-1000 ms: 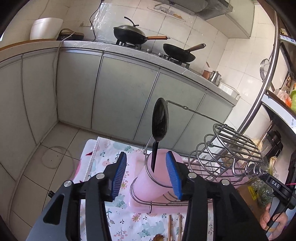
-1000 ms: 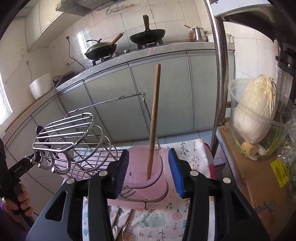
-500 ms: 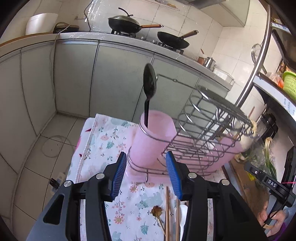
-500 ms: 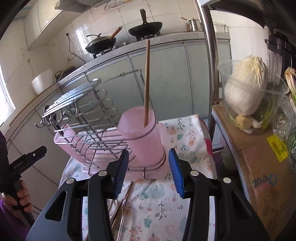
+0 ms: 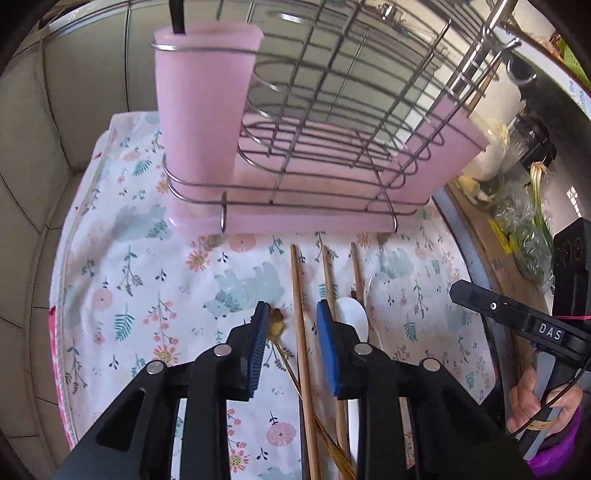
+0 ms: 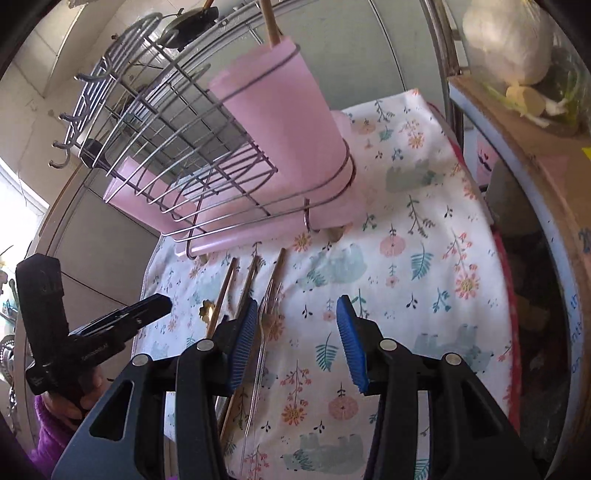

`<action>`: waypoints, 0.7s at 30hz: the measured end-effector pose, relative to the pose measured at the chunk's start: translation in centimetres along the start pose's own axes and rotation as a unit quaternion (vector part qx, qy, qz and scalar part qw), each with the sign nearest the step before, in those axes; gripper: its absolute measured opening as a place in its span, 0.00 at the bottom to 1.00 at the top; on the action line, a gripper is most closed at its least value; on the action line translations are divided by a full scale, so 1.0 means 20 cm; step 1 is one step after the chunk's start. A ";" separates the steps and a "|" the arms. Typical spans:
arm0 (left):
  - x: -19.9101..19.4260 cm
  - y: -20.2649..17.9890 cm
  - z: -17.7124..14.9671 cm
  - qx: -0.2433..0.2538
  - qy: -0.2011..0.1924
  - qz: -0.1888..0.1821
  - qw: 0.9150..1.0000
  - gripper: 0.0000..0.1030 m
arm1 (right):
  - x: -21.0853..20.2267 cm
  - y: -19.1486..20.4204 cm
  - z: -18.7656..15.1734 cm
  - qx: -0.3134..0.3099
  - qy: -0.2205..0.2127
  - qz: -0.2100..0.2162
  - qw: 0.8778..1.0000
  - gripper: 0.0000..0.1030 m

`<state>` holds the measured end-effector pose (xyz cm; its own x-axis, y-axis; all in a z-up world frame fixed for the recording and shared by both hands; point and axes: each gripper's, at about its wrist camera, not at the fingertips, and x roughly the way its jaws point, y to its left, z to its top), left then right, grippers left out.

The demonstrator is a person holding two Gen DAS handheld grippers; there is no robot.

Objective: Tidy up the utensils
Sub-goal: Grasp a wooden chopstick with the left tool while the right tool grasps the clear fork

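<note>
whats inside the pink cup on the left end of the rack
A black handle stands in the pink cup on the wire rack, its top cut off by the frame. The cup's opaque wall hides anything else inside.

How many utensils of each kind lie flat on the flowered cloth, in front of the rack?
Wooden sticks: 3
White spoon: 1
Gold utensil: 1
Fork: 1
Total: 6
</note>
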<state>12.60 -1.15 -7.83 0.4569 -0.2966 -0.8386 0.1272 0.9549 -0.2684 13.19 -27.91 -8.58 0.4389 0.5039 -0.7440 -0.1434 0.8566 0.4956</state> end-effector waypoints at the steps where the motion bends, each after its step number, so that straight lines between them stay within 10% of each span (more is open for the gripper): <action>1: 0.03 0.00 0.00 -0.004 0.013 0.002 1.000 0.20 | 0.01 0.00 -0.01 0.001 0.006 0.003 1.000 0.44; 21: 0.21 0.06 0.04 -0.047 0.040 -0.004 0.998 0.06 | 0.23 0.01 -0.08 0.038 0.089 0.067 0.993 0.44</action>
<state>15.39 -1.24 -11.29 0.3846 -0.3073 -0.8705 0.0449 0.9481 -0.3149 13.74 -25.15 -12.62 0.2554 0.6302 -0.7332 -0.1190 0.7731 0.6230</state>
